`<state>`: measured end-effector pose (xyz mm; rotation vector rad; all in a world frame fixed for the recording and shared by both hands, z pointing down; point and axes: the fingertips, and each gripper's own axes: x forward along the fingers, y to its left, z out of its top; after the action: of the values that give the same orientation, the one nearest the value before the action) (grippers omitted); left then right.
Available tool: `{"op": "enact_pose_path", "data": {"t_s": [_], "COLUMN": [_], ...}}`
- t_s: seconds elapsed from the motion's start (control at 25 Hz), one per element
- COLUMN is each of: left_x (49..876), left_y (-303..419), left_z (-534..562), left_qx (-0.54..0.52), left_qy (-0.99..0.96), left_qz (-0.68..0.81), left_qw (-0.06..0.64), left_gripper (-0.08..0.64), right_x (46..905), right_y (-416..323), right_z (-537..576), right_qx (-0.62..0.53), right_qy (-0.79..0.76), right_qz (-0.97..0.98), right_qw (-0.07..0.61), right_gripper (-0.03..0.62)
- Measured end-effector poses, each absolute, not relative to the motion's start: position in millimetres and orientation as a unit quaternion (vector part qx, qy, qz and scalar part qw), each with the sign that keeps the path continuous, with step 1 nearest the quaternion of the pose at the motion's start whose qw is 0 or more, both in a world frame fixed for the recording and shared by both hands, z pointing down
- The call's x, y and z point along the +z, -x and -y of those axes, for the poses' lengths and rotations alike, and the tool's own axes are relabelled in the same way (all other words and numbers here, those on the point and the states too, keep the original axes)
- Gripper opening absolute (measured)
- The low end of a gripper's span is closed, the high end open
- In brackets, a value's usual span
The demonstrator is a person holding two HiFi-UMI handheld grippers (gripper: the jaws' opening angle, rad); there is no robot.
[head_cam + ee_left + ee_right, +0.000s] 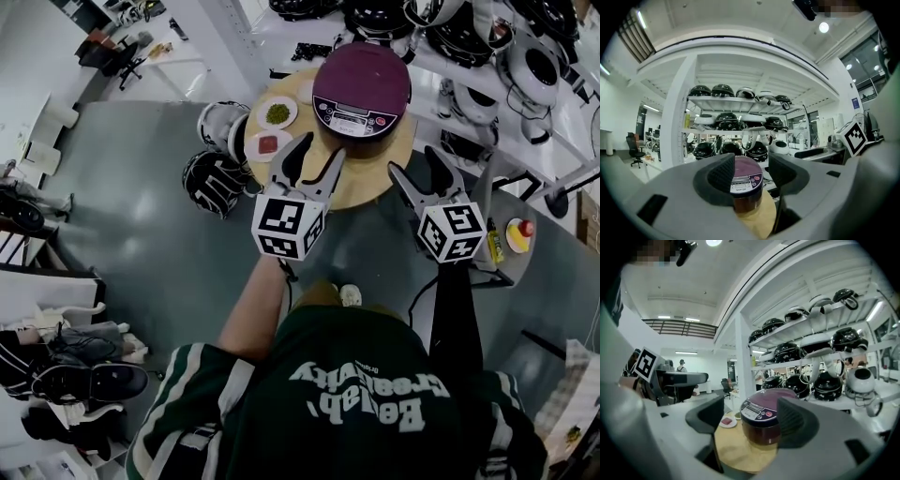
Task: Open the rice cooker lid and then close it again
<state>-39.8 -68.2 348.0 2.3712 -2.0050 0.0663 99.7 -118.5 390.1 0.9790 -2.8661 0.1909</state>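
Observation:
The rice cooker [361,89] has a purple lid that is down and a front control panel. It stands on a round wooden table [375,178]. My left gripper [317,155] hovers at the table's near edge, short of the cooker, with its jaws apart and nothing between them. My right gripper [419,169] is level with it on the right, also open and empty. In the left gripper view the rice cooker [745,180] shows beyond the left gripper [751,177]. In the right gripper view the rice cooker [764,420] stands ahead of the right gripper [752,420].
Two small plates lie left of the cooker, one with green contents [277,113] and one with red [268,144]. Helmets [216,178] lie on the floor by the table. Shelves of helmets [469,37] stand behind. A yellow box with a red button [518,232] is at the right.

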Motion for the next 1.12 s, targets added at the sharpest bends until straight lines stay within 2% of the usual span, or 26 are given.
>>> {"op": "enact_pose_path", "data": {"t_s": [0.16, 0.28, 0.4, 0.48, 0.52, 0.56, 0.6, 1.12], "left_x": [350.5, 350.1, 349.2, 350.7, 351.8, 352.6, 352.8, 352.9], "left_y": [41.4, 44.1, 45.3, 43.4, 41.7, 40.1, 39.2, 44.9], "left_z": [63.8, 62.4, 59.1, 56.3, 54.9, 53.5, 52.0, 43.2], "left_qx": [0.013, 0.011, 0.015, 0.028, 0.036, 0.042, 0.044, 0.044], "left_qy": [-0.766, -0.763, -0.76, -0.763, -0.765, -0.766, -0.766, -0.763], "left_qz": [0.642, 0.646, 0.649, 0.646, 0.643, 0.641, 0.641, 0.645], "left_qw": [0.025, 0.022, 0.011, 0.004, 0.001, -0.002, -0.003, 0.002], "left_gripper": [0.227, 0.224, 0.176, 0.09, 0.024, 0.0, 0.0, 0.0], "right_x": [388.0, 384.7, 384.8, 384.6, 383.9, 383.0, 382.1, 379.3], "right_y": [-94.0, -92.6, -95.7, -98.0, -99.3, -100.9, -102.3, -99.8], "right_z": [116.2, 113.4, 111.7, 110.2, 109.5, 108.6, 107.3, 99.2], "right_qx": [0.055, 0.047, 0.028, 0.007, -0.003, -0.01, -0.014, -0.027], "right_qy": [-0.321, -0.317, -0.328, -0.337, -0.341, -0.345, -0.346, -0.342], "right_qz": [0.944, 0.946, 0.943, 0.939, 0.938, 0.936, 0.935, 0.936], "right_qw": [0.053, 0.048, 0.054, 0.065, 0.069, 0.072, 0.074, 0.081], "right_gripper": [0.359, 0.309, 0.228, 0.17, 0.13, 0.086, 0.008, 0.003]}}
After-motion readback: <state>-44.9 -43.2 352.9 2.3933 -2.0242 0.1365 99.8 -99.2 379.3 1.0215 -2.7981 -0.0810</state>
